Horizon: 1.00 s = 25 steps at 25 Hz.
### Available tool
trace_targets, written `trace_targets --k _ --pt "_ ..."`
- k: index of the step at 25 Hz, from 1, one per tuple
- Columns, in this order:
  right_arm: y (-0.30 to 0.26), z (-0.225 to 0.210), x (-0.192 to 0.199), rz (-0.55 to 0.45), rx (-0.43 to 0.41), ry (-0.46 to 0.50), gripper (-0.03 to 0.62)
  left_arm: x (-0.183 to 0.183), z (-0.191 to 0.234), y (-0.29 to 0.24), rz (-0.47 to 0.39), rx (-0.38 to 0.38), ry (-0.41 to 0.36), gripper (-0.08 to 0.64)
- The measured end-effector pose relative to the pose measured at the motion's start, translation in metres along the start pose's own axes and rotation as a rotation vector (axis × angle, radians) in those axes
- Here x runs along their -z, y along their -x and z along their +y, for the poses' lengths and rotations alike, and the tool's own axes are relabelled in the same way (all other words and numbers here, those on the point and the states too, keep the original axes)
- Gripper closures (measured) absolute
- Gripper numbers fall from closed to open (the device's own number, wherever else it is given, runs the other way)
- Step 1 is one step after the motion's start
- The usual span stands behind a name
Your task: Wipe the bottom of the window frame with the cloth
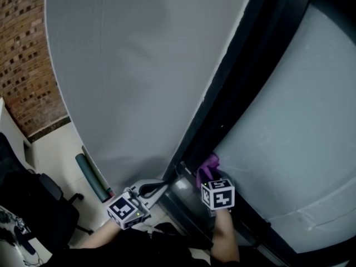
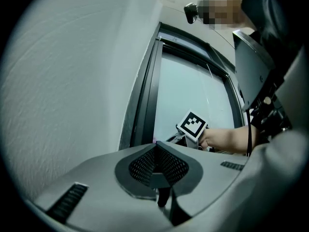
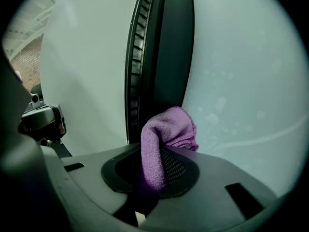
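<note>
Right gripper (image 3: 160, 172) is clamped on one purple cloth (image 3: 166, 134). It's terry-type microfibre with a nubby pile. It's folded into a hump above the jaws, and its lower part runs down between the black mesh pads. In the head view the cloth (image 1: 208, 164) sits at the near, low end of the window frame (image 1: 245, 88), right where the frame meets the glass (image 1: 300, 138). Can't tell if it actually touches.

Left gripper (image 2: 157, 153) has its jaws pressed together with nothing between them, the mesh pads meeting in a ridge. In the head view the left gripper (image 1: 168, 183) points at the frame foot, just left of the right gripper (image 1: 207, 174).

- Window frame: one, dark, smooth and matte. A ribbed strip (image 3: 135, 57) runs along its left edge.
- Glass: frosted pale blue-grey, with spots and a faint curved smear in the right gripper view.
- Wall (image 1: 139, 65): grey with a fine texture, left of the frame.
- Brick wall (image 1: 22, 54): red, far left, cut off by the picture edge.
- Marker cubes: two, one per gripper. The left gripper view shows the right one (image 2: 193, 123) with the hand (image 2: 222, 139) behind it.

Hard to read:
- Black office chair (image 1: 39, 204) at near left, partly cut off.
- One dark green tube-shaped thing (image 1: 92, 177) on the floor by the wall. Can't tell what it is.
</note>
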State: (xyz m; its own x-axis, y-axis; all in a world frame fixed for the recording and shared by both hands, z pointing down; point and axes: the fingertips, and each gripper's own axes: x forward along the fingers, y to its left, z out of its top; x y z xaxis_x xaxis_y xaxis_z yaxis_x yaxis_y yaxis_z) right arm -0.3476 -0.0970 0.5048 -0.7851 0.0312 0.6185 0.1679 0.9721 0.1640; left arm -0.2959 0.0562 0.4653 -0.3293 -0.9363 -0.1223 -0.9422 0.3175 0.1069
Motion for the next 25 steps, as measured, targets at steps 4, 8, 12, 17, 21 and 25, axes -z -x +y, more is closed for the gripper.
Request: trace_targets --k 4,8,12,17,21,25 --pt "0.008 -0.006 0.005 -0.006 0.013 -0.022 0.512 -0.002 -0.002 -0.006 -0.005 0.012 0.001 0.557" --pt "0.015 -0.013 0.015 -0.013 0.042 -0.041 0.512 0.000 -0.003 -0.013 0.000 0.023 0.003 0.557" --pt "0.027 -0.020 0.028 -0.006 0.066 -0.067 0.512 -0.002 -0.007 -0.018 -0.001 0.041 0.003 0.557" --pt "0.043 -0.032 0.043 -0.009 0.115 -0.104 0.512 -0.002 -0.018 -0.030 0.006 0.093 -0.005 0.557" --pt "0.056 -0.041 0.056 -0.007 0.148 -0.134 0.512 0.001 -0.031 -0.039 0.017 0.141 -0.008 0.557" --pt "0.070 -0.048 0.069 -0.005 0.179 -0.169 0.512 0.007 -0.045 -0.048 0.036 0.185 0.001 0.557"
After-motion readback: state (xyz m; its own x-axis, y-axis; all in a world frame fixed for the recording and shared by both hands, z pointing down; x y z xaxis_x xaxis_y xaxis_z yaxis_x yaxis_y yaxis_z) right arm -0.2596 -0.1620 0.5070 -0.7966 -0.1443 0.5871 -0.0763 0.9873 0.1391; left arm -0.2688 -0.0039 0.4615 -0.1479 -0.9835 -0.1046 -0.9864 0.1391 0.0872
